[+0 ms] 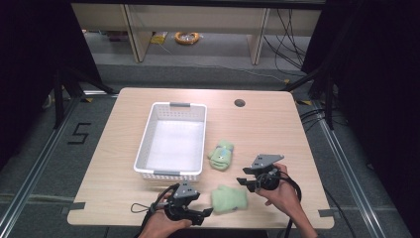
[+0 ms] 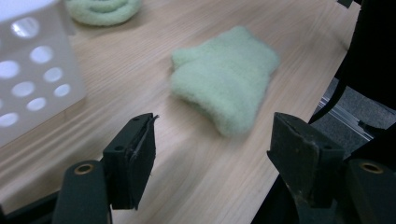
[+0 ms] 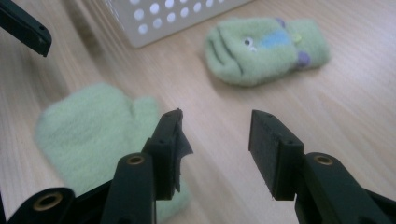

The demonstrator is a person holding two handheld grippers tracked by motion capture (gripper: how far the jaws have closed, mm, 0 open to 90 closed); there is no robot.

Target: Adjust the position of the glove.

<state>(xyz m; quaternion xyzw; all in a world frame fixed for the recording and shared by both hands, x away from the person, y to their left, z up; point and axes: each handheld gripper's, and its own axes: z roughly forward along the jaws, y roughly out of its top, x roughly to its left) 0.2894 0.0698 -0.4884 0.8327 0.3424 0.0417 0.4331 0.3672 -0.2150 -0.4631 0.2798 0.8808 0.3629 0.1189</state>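
Note:
A plain green mitten [image 1: 229, 199] lies flat near the table's front edge, between my two grippers. It is blurred in the left gripper view [image 2: 224, 81] and lies low and left in the right gripper view [image 3: 93, 135]. A second green mitten with a face pattern [image 1: 221, 154] [image 3: 266, 44] rests further back, beside the basket. My left gripper [image 1: 205, 213] [image 2: 212, 140] is open just left of the plain mitten, with nothing between its jaws. My right gripper [image 1: 247, 182] [image 3: 215, 135] is open at the mitten's right, also holding nothing.
A white perforated basket [image 1: 148, 148] [image 2: 32, 74] [image 3: 159, 18] stands left of centre with nothing in it. A round cable hole [image 1: 239, 103] sits at the table's back right. The front edge of the table runs close under both hands. Shelving stands on the floor beyond the table.

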